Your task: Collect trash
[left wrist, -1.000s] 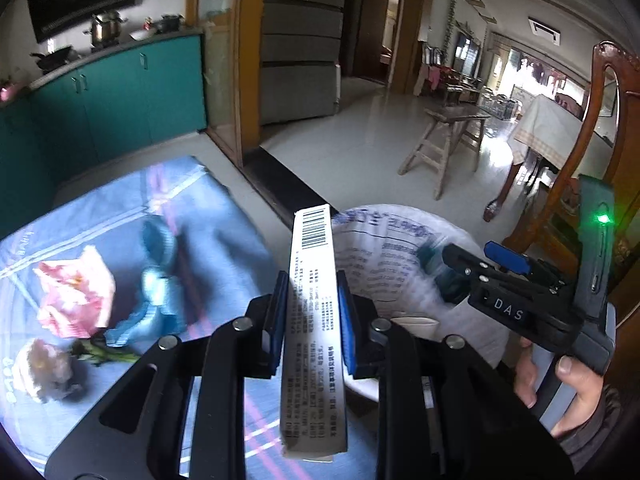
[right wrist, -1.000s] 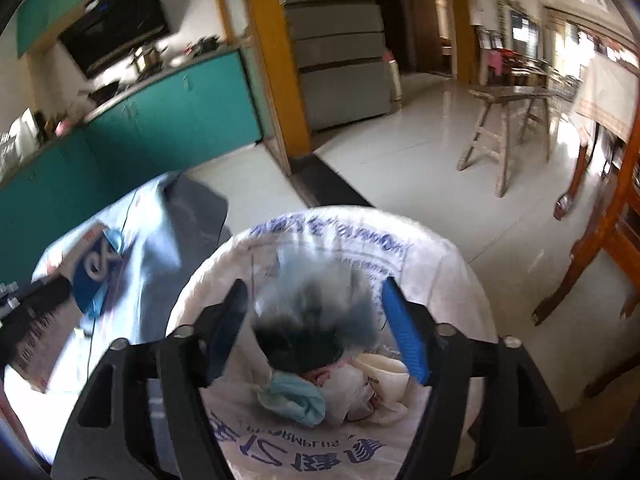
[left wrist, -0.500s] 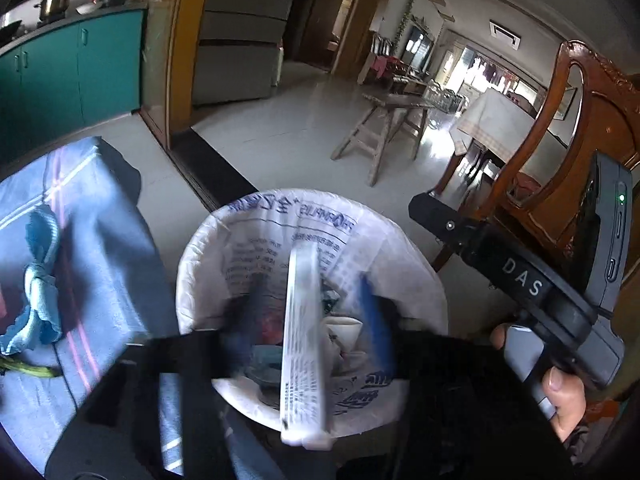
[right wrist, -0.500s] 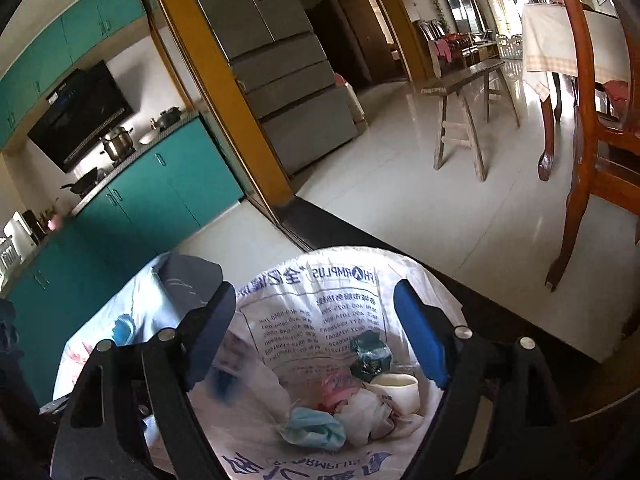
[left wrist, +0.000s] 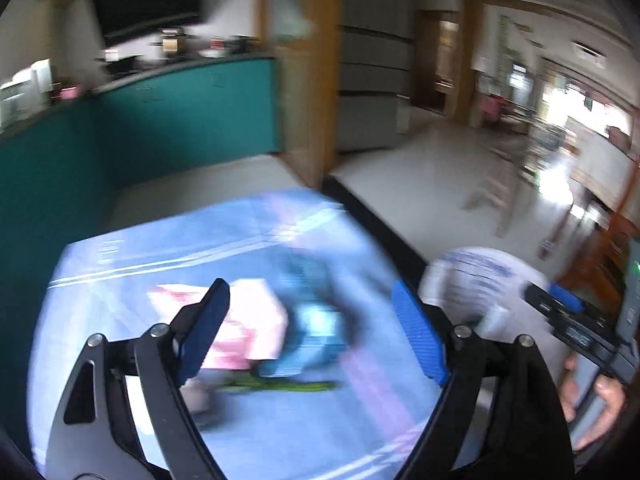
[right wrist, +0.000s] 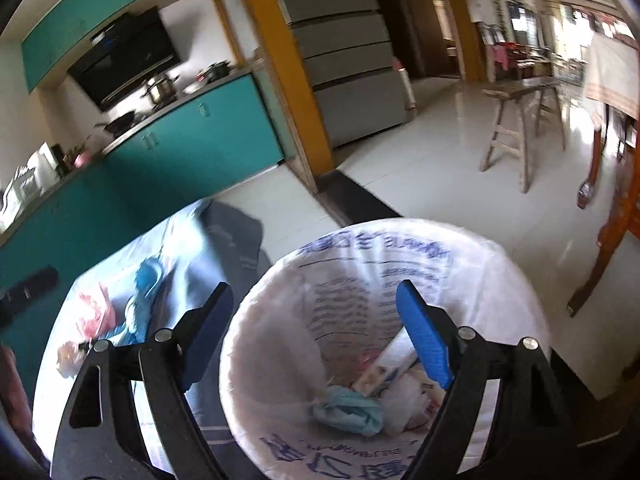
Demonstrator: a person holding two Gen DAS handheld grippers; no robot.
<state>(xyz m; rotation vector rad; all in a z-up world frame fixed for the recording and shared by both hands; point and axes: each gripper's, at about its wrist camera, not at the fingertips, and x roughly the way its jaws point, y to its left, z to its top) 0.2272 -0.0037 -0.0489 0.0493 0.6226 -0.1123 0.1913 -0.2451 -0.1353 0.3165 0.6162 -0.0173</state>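
My left gripper [left wrist: 316, 328] hangs over the blue tablecloth [left wrist: 120, 264], its jaws opening and nothing between them. Blurred below it lie a pink wrapper [left wrist: 244, 320], a blue crumpled piece [left wrist: 316, 328] and a green stem [left wrist: 280, 386]. My right gripper [right wrist: 316, 332] stands open and empty above the trash bin [right wrist: 400, 236], which is lined with a white printed bag. Inside the bin lie the long white carton [right wrist: 384, 368], a blue crumpled mask [right wrist: 348, 410] and other scraps. The bin [left wrist: 476, 268] shows at the right of the left wrist view, with the right gripper [left wrist: 560, 308] and a hand [left wrist: 592, 404] beside it.
Teal kitchen cabinets [right wrist: 192, 140] run along the left. A grey fridge [right wrist: 348, 64] stands behind a yellow pillar. A wooden stool [right wrist: 516, 124] stands on the tiled floor, and a wooden chair leg [right wrist: 612, 236] rises at the right. The table's pink and blue trash [right wrist: 116, 308] shows left of the bin.
My left gripper opened and dropped the long white carton into the bin, then swung left, back over the table. My right gripper stayed above the bin, opening slightly.
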